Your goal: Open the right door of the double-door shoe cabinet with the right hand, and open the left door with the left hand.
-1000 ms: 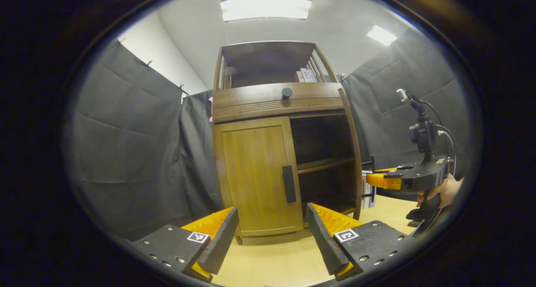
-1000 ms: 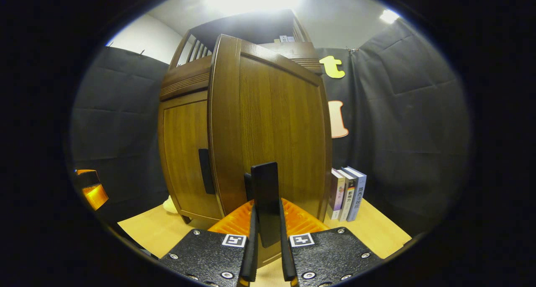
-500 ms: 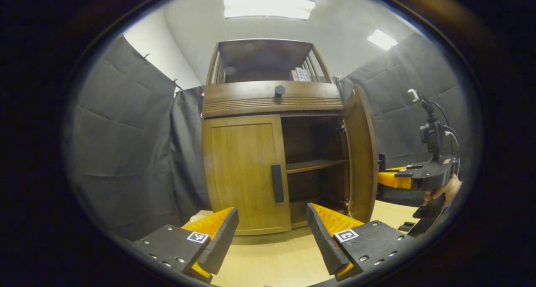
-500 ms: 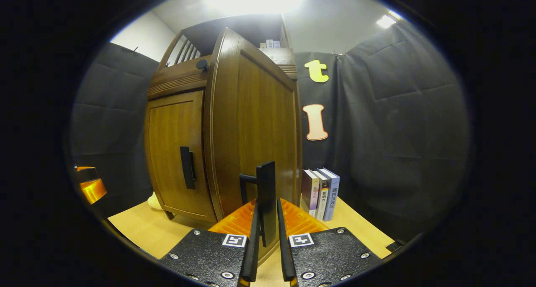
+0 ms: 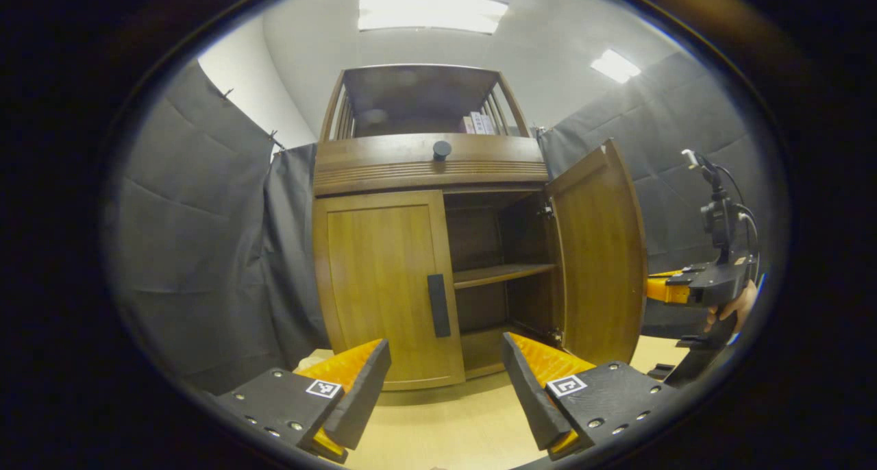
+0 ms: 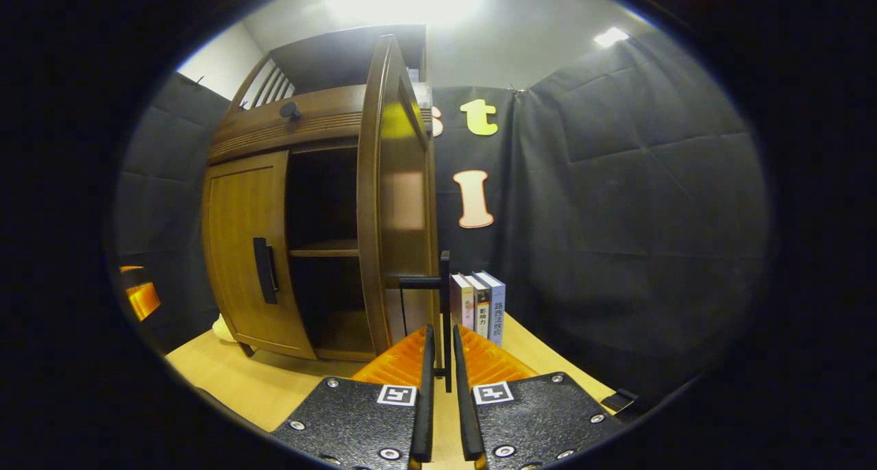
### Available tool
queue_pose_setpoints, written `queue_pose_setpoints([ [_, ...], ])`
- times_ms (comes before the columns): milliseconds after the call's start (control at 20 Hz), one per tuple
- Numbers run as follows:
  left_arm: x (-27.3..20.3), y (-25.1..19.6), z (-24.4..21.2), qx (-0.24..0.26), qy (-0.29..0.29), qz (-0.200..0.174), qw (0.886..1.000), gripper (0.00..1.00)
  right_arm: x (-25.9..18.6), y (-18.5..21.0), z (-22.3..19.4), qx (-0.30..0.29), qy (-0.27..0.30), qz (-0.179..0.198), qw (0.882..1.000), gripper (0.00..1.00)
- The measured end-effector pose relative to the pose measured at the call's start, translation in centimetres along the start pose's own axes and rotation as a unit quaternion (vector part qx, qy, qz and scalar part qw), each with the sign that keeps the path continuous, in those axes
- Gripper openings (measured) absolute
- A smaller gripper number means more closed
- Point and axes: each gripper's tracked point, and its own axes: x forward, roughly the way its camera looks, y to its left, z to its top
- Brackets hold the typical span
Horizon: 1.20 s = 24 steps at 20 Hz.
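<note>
A: Where does the shoe cabinet stand, and how do its doors sit?

B: It stands upright on the pale wooden floor against the black cloth wall, its long axis vertical. In the left gripper view the left door is flat and closed, with its dark bar handle running up and down near the door's inner edge. The right door is swung outward on its hinges at the cabinet's right side, its inner face turned toward the camera.

A: What is behind the open door?

B: A dark interior with one horizontal shelf across the middle.

A: And the right gripper?

B: Its two fingers are closed on the right door's handle, a thin vertical bar that stands off the door's outer face on a short post. In the right gripper view the door is seen nearly edge-on, rising straight above the fingers. In the left gripper view the same gripper sits just past the door's free edge, held by a hand.

A: The left gripper?

B: Its fingers are spread wide and hold nothing. It hangs low in front of the cabinet, apart from it, with the left door's handle showing above and between the fingers.

A: Anything else nearby?

B: A few books stand upright on the floor just right of the cabinet, and a round dark knob sits on the band above the doors.
</note>
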Motion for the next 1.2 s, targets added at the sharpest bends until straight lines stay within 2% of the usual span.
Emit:
queue_pose_setpoints([
  [50,0.9,-0.1,0.0,-0.002,-0.001,-0.003,1.0,0.92,-0.3,-0.8,0.1,0.001,-0.001,-0.009,1.0,0.09],
  [100,1.6,0.2,-0.1,-0.002,-0.001,-0.005,1.0,0.92,-0.6,-1.5,0.1,0.003,-0.003,-0.018,1.0,0.16],
  [300,4.8,0.5,0.0,0.003,-0.004,-0.012,1.0,0.92,-1.5,-4.7,-0.1,0.013,-0.005,-0.058,0.998,0.16],
  [350,5.4,0.3,0.0,0.001,-0.005,-0.013,1.0,0.92,-1.7,-5.3,-0.1,0.022,-0.003,-0.06,0.998,0.16],
  [400,6.1,0.2,0.2,-0.003,-0.006,-0.014,1.0,0.92,-1.8,-5.3,0.0,0.036,-0.001,-0.053,0.998,0.09],
  [450,6.9,0.2,0.1,-0.005,-0.007,-0.013,1.0,0.92,-2.3,-5.4,0.0,0.043,-0.001,-0.054,0.998,0.17],
  [500,7.7,0.2,0.1,-0.007,-0.007,-0.012,1.0,0.99,-2.9,-5.3,-0.1,0.044,-0.006,-0.052,0.998,0.17],
  [600,9.4,0.5,0.4,-0.014,-0.004,-0.011,1.0,0.99,-4.2,-4.5,-0.1,0.055,-0.015,-0.031,0.998,0.19],
  [850,13.7,1.2,1.0,-0.016,-0.005,-0.005,1.0,0.99,-7.6,-2.6,-0.8,0.055,-0.029,-0.001,0.998,0.95],
  [1000,16.4,1.3,-0.1,-0.015,0.003,-0.002,1.0,0.99,-7.6,-1.5,-1.5,0.061,-0.014,0.014,0.998,0.95],
  [1200,21.1,2.4,-1.7,-0.009,0.015,0.011,1.0,0.99,-7.9,-1.2,-1.9,0.064,-0.011,0.011,0.998,0.95],
])
